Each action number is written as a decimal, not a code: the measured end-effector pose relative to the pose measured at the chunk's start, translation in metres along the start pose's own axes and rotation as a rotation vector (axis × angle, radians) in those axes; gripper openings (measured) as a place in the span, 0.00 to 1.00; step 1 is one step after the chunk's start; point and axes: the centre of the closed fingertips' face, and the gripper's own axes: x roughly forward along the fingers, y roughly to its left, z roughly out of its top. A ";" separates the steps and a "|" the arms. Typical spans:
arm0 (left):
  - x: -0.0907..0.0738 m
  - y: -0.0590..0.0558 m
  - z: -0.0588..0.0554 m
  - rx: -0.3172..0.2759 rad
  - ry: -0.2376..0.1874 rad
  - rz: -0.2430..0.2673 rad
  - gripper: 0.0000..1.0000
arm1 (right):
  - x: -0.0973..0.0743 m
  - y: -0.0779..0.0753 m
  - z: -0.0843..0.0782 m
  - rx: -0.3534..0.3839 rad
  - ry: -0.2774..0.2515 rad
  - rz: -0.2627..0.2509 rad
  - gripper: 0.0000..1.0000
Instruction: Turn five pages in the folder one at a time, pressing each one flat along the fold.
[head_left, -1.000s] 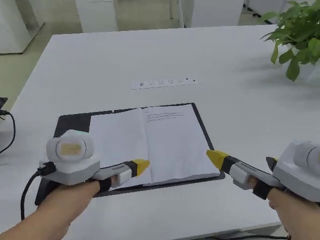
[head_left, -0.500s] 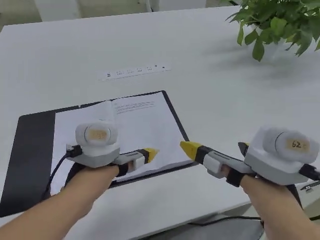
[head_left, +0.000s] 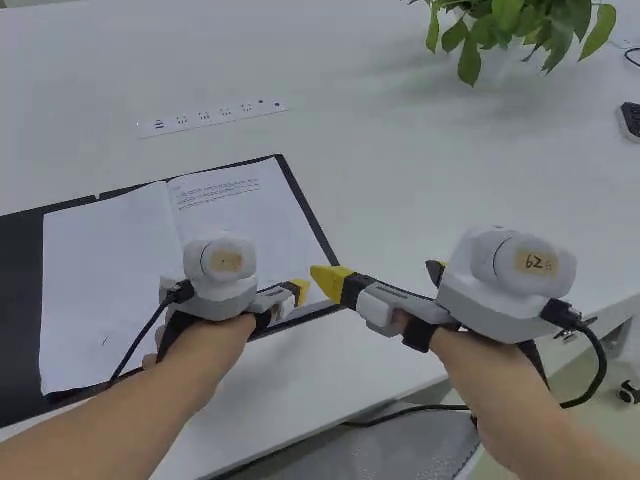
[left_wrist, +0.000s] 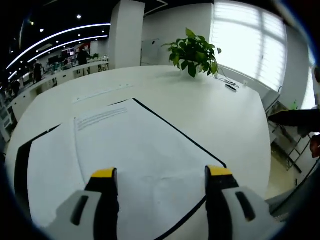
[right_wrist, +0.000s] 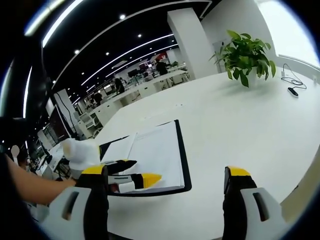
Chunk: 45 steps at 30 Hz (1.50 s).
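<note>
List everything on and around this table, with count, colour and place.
table: one, white, under everything
folder: one, black, open at the table's near left
pages: count unclear, white, flat in the folder
socket strip: one, white, beyond the folder
plant: one, green, far right of the table
left tool: one, grey with yellow tips, open above the right-hand page's near edge
right tool: one, grey with yellow tips, open, just right of the folder
left hand, right hand: two, each holding a tool

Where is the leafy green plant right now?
In the head view the plant stands at the far right of the white table, beyond the open folder and to the right of the power strip.
</note>
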 end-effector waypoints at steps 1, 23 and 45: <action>0.002 -0.002 -0.001 0.002 -0.001 0.003 0.70 | 0.001 0.000 -0.001 -0.002 0.003 0.001 0.95; 0.007 0.000 -0.015 0.090 -0.078 0.055 0.59 | 0.017 -0.008 -0.009 0.020 0.043 0.017 0.94; 0.006 0.024 -0.013 0.053 -0.133 0.106 0.12 | 0.032 0.009 -0.017 -0.003 0.086 0.064 0.93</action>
